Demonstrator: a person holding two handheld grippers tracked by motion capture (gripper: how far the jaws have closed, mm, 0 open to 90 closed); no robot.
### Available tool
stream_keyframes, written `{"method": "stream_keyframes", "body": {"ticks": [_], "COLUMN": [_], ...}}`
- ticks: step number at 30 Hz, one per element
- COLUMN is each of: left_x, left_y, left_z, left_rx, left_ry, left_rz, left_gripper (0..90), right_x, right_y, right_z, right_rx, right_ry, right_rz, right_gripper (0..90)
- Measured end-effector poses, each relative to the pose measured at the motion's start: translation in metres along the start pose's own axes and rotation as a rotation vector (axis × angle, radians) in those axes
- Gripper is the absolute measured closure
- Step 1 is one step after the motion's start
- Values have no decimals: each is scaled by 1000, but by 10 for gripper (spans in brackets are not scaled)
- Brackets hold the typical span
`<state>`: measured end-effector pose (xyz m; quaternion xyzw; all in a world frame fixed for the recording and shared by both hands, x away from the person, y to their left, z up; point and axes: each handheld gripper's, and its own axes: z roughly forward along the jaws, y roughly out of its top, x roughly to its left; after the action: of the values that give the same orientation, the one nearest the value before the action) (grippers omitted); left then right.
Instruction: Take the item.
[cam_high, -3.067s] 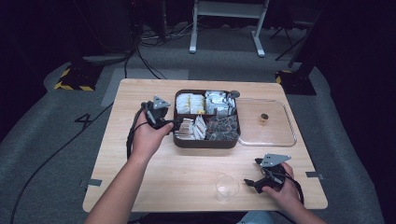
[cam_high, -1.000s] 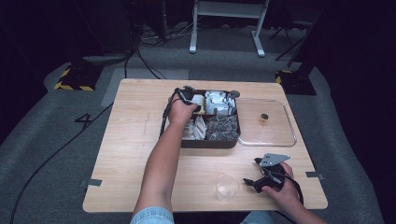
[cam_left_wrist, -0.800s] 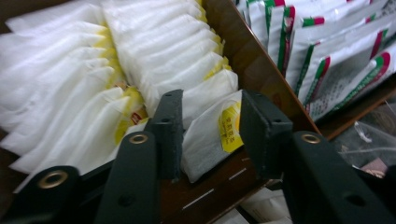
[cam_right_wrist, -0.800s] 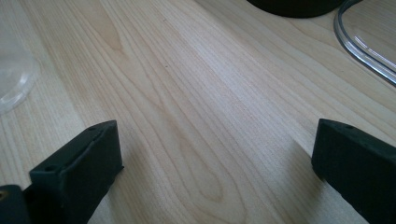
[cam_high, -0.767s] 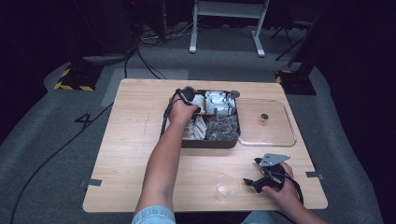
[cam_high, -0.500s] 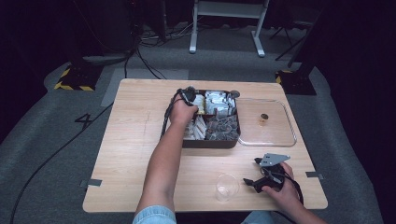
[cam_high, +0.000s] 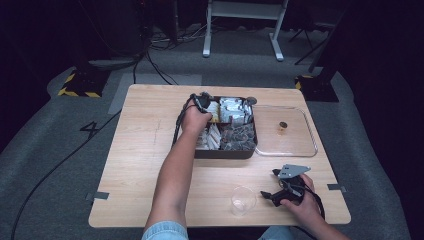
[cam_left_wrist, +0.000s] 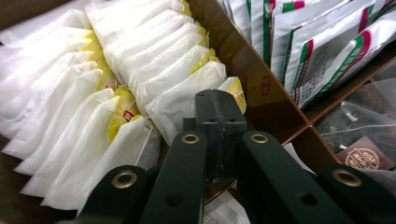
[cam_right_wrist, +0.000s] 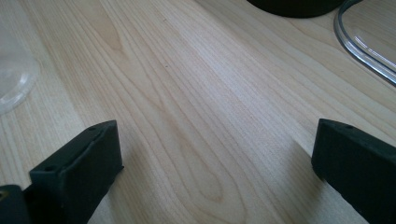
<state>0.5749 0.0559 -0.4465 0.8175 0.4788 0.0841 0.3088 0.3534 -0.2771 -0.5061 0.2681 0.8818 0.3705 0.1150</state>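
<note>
Reaching left tongs (cam_left_wrist: 219, 121) now over white sachets (cam_left_wrist: 93, 93), shut

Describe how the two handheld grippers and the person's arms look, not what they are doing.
Both grippers are black. The left gripper has blocky, ridged jaws on flat arms with brass-coloured rivets, and a black cable trails from it. The right gripper has square, thick jaws, a grey three-cornered plate on top and a black cable looping at the wrist. Both forearms are bare; blue denim shows at the bottom edge.

Black jaws with brass-ringed screw holes, denim-blue sleeve (cam_high: 165, 231).
</note>
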Motion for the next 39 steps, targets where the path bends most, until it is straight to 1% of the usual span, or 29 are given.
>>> {"method": "stream_keyframes", "body": {"ticks": [3,4,6,7,8,10,14,16,20,22,23,25,27,28,30,33,36,37,39], "left_x": [-1,-2,-3,-4,-4,-5,-8,-10,-16,-19,-20,-22,-24,-25,-28,-36,-47,-50,-59], "left_y": [2,3,5,6,7,9,13,14,15,14,14,11,9,7,5,0,-8,-10,-18], "left_z": [-8,-10,-16,-20,-24,-32,-50,-60,-80,-90,-96,-105,-115,-119,-129,-143,-155,-158,-165], "left_rx": [-21,-33,-46,-52,-57,-79,-115,-124,-168,-187,-189,-194,-202,-208,-216,-234,-257,-258,-259], "left_ry": [-1,2,1,0,-2,0,-15,-17,-53,-61,-64,-68,-80,-85,-102,-131,-158,-166,-183], "left_rz": [5,0,9,7,13,18,36,73,106,124,142,160,186,191,215,235,254,259,285], "left_gripper": [900,900,900,900,900,900,900,900,900,900,900,900,900,900,900,900,900,900,900], "right_x": [0,0,0,0,0,0,0,0,0,0,0,0,0,0,0,0,1,1,1], "right_y": [0,0,0,0,0,0,0,0,0,0,0,0,0,0,0,0,0,0,0], "right_z": [0,0,0,0,0,0,0,0,0,0,0,0,0,0,0,0,0,0,0], "right_rx": [1,0,0,0,0,0,0,0,0,0,0,-1,0,0,0,-1,0,0,0], "right_ry": [0,0,0,0,0,0,0,0,1,2,2,2,0,-1,-2,-2,-3,-8,-11], "right_rz": [-2,0,0,0,0,0,0,1,1,2,2,1,2,2,3,2,4,3,3], "right_gripper": [17,17,17,17,17,17,17,17,17,17,17,17,17,18,17,17,18,21,22]}}
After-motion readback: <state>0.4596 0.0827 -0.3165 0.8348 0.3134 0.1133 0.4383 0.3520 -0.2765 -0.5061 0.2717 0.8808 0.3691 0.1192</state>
